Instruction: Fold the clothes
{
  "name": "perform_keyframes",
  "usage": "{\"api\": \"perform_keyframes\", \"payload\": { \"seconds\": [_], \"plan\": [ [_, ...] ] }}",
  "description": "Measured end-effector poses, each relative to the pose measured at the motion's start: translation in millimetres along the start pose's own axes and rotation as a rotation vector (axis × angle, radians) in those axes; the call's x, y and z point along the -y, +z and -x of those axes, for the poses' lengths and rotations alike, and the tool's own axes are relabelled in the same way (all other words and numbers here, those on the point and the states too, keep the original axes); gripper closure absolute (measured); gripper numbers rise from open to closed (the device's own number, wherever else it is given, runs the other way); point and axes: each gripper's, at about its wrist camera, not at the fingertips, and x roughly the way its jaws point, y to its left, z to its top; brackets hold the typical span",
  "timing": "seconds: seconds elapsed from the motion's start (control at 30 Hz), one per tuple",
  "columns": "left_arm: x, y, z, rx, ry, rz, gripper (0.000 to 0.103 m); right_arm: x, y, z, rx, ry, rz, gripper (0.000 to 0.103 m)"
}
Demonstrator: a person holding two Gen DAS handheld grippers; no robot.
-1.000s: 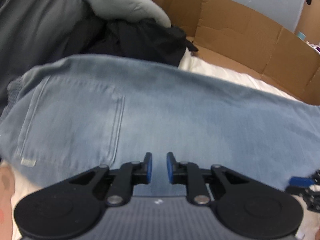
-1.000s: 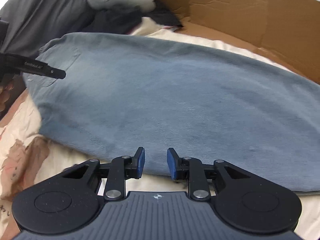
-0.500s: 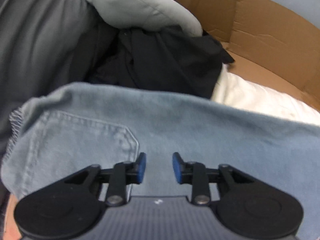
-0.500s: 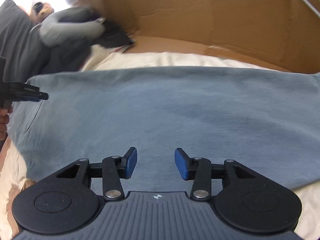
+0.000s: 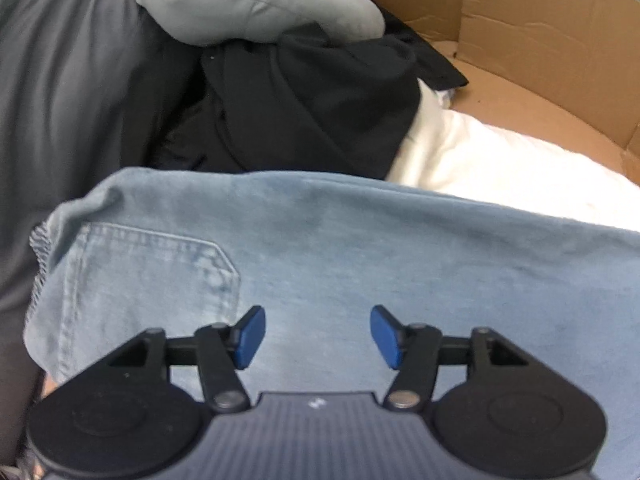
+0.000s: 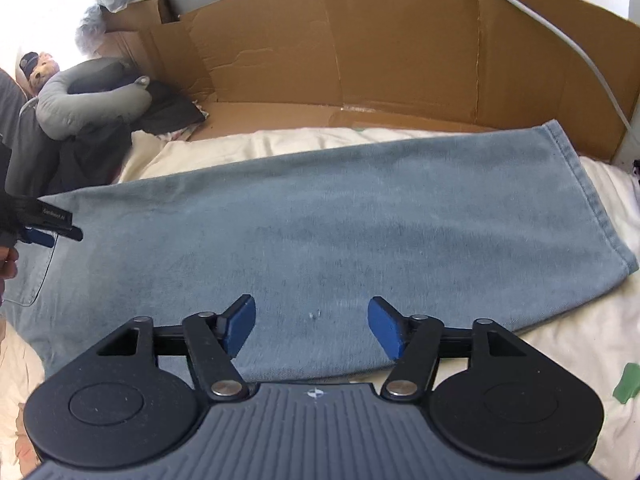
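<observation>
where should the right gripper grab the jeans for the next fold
Probably the hem at the leg end of the jeans, coming in from that open edge: they lie flat, and only edges give the open right gripper cloth to pinch.

My work surface is a bed with a cream sheet. The folded jeans lie flat across the middle of my right view, hem toward the right. At the upper left, a pile of black clothes rests on the sheet beside them, and flattened cardboard lines the far edge. A small green scrap sits at lower right.
</observation>
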Motion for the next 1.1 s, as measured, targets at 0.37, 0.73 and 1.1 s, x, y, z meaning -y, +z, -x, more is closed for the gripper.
{"api": "perform_keyframes", "payload": {
  "seconds": [0.37,0.73,1.1],
  "plan": [
    [12.5,-21.9,-5.5,0.135,-0.032,0.001,0.041,24.1,-3.2,-29.9,0.012,-0.004,-0.172,0.03],
    [15.1,-29.3,-20.8,0.314,-0.085,-0.078,0.041,28.3,-12.4,-37.4,0.038,-0.01,-0.12,0.03],
    [25.8,-8.4,-46.5,0.446,-0.057,-0.147,0.036,10.4,-37.1,-43.9,-0.013,-0.019,0.027,0.028]
  ]
}}
